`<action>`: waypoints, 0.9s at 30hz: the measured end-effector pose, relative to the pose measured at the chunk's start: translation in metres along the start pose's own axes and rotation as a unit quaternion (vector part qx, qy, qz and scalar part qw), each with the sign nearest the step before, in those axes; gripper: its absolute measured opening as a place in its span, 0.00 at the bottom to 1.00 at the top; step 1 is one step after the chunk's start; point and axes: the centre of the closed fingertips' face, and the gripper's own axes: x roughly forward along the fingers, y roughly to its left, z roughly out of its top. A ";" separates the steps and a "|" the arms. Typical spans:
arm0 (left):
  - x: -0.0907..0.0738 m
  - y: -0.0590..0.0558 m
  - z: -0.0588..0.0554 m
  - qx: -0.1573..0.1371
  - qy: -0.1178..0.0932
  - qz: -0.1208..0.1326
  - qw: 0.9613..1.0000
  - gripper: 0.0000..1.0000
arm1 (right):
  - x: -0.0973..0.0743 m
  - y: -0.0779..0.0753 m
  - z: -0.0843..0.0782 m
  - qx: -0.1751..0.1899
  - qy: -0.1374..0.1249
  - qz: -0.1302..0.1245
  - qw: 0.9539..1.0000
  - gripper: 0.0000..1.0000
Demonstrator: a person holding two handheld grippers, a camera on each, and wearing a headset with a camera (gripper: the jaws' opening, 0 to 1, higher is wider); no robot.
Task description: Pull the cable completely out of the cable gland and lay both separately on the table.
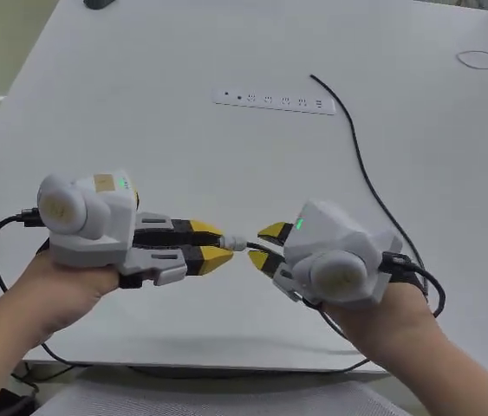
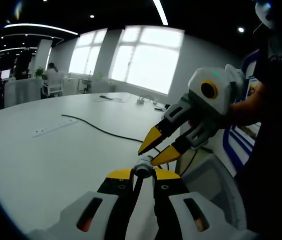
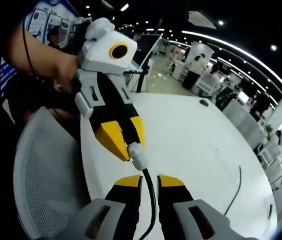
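Note:
A small white cable gland hangs in the air over the table's near edge, with my left gripper shut on it from the left. A thin black cable runs out of the gland and down between the yellow tips of my right gripper, which is shut on it. The two grippers face each other tip to tip, a finger's width apart. In the left gripper view the gland sits between my own yellow tips, and the right gripper reaches in just behind it.
On the white table, a white power strip lies toward the far side. A long black cable trails from beside it to the near right. A white mesh chair stands below the table's near edge.

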 end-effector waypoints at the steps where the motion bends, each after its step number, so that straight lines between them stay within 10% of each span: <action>1: 0.000 0.000 0.000 0.000 0.000 -0.001 1.000 0.15 | 0.001 0.002 0.001 -0.008 0.001 0.002 1.000 0.06; 12: -0.001 -0.001 -0.003 -0.002 -0.001 0.000 1.000 0.15 | 0.004 0.003 -0.004 0.003 0.003 0.004 1.000 0.00; 27: 0.002 -0.001 0.000 -0.002 -0.006 0.002 1.000 0.15 | -0.001 -0.012 -0.031 0.116 0.010 -0.018 0.993 0.00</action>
